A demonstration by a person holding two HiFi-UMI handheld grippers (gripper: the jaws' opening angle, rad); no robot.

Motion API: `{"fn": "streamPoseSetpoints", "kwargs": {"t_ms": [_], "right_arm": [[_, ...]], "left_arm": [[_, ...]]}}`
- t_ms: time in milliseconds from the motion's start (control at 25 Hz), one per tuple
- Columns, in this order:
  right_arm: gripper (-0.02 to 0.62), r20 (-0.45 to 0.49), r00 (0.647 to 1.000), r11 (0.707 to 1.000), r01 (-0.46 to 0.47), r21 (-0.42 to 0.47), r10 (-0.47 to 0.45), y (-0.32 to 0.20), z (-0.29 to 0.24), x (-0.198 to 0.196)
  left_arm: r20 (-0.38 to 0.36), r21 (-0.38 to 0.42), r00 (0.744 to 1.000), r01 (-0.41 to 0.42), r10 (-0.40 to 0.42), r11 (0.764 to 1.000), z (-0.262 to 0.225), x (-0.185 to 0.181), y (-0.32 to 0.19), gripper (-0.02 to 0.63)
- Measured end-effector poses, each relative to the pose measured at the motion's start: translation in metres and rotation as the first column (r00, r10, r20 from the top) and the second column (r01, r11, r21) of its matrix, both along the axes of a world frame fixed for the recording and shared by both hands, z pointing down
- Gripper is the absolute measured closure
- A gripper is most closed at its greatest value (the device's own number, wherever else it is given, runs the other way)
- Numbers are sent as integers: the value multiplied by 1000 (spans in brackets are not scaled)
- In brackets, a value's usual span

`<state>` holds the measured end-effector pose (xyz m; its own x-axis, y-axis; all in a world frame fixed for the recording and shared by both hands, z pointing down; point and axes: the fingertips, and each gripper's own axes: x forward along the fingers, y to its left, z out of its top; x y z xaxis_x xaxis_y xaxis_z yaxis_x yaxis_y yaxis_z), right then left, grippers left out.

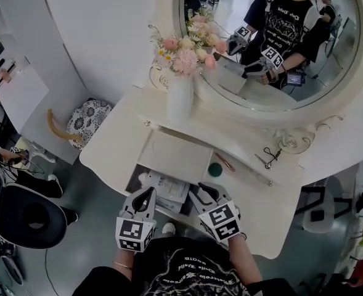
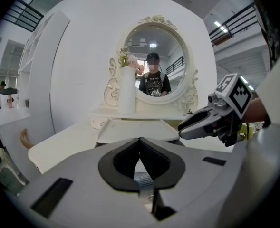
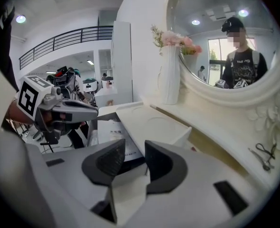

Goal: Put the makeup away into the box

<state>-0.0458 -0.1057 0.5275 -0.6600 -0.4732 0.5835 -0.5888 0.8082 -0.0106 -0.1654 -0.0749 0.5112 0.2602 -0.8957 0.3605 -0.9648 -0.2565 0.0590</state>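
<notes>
The vanity's drawer stands pulled out, and a shallow white tray lies across its back. In front of the tray lies a white printed packet. My left gripper sits at the packet's near left edge, jaws closed together, with a printed strip of the packet showing between them. My right gripper hovers over the drawer's right part, its jaws apart and nothing pressed between the pads. A small green round thing and a pink pencil lie just beyond it.
A white vase of pink flowers stands at the back left of the vanity top, under the round mirror. An eyelash curler lies at the right. A patterned stool stands on the floor to the left.
</notes>
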Motion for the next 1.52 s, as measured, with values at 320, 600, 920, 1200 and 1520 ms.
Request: {"fn": "streamPoseSetpoints", "kwargs": {"t_ms": [320, 600, 920, 1200, 1520], "right_arm": [[459, 56, 996, 998, -62, 3, 62, 7, -7, 20], [459, 88, 984, 988, -156, -6, 156, 13, -9, 51], [459, 109, 959, 963, -267, 40, 262, 12, -21, 84], [459, 106, 935, 937, -346, 48, 340, 20, -18, 112], [459, 128, 884, 886, -460, 62, 450, 26, -19, 146]], "left_arm": [[-8, 40, 999, -36, 36, 999, -16, 17, -1, 591], [-15, 50, 996, -91, 92, 995, -19, 40, -3, 591], [-19, 57, 987, -157, 159, 986, -21, 66, -5, 591], [-8, 73, 979, -200, 202, 977, -26, 82, -7, 591], [-3, 59, 962, -274, 274, 960, -22, 104, -4, 591]]}}
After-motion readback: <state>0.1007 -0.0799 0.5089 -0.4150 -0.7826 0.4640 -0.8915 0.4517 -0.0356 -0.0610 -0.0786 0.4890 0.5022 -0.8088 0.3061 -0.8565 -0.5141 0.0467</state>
